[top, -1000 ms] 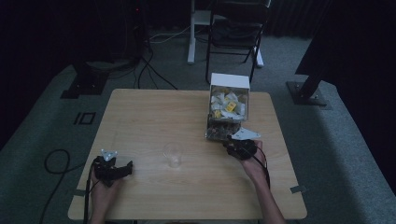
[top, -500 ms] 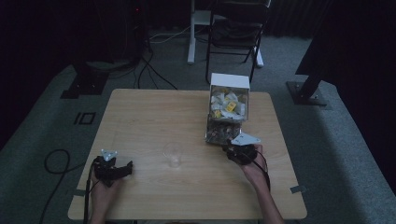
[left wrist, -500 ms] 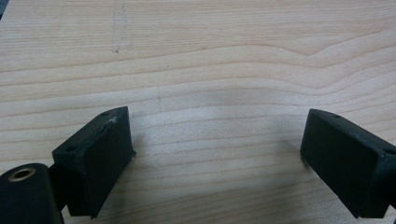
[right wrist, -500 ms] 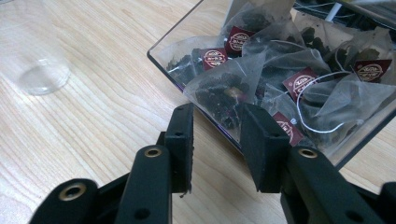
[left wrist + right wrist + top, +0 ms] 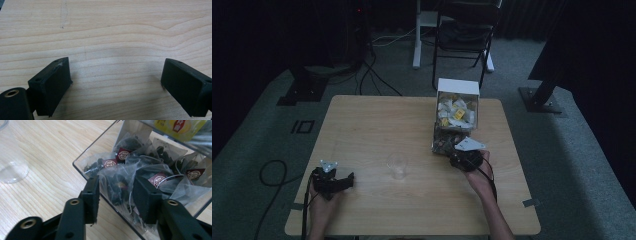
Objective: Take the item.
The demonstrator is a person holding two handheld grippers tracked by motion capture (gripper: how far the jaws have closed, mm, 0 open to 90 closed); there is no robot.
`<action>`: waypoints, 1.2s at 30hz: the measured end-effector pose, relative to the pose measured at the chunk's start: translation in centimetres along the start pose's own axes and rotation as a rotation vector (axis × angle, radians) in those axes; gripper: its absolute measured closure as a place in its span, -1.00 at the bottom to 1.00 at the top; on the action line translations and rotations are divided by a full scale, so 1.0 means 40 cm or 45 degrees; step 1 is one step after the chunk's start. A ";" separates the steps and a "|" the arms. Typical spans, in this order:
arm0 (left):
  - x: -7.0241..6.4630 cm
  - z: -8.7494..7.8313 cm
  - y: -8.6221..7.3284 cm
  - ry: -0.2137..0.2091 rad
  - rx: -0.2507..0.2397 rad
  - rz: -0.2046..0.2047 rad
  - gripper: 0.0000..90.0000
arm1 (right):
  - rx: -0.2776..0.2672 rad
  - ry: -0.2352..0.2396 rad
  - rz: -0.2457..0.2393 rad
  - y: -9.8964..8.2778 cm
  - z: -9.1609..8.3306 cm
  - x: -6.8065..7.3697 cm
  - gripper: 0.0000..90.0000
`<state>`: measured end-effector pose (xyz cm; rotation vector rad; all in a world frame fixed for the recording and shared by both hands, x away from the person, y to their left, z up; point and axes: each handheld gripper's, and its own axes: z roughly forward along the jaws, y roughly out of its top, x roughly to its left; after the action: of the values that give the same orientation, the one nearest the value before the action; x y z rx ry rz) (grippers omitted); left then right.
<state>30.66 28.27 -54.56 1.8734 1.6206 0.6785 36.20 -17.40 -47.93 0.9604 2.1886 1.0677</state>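
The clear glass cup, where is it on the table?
In the high view, the clear glass cup stands near the table's front middle, between the left gripper and the right gripper, apart from both.

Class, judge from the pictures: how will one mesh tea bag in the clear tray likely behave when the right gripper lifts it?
The tea bag looks like thin mesh, so it will probably crumple between the right gripper's jaws. It seems light for its size. Its string and tag lie tangled with neighbours in the tray, so others may drag along.
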 end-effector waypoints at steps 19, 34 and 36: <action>0.000 0.000 0.000 0.000 0.000 0.000 -0.78 | -0.023 -0.020 0.044 0.010 0.003 0.001 0.94; 0.000 0.000 0.000 0.000 0.000 0.000 -0.78 | -0.085 -0.032 0.108 0.013 -0.015 -0.015 1.00; 0.000 0.000 0.000 0.000 0.000 0.000 -0.78 | -0.093 -0.036 0.113 0.015 -0.019 -0.015 1.00</action>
<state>30.66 28.27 -54.57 1.8734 1.6205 0.6788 36.27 -17.96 -46.95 1.0415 2.0865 1.1596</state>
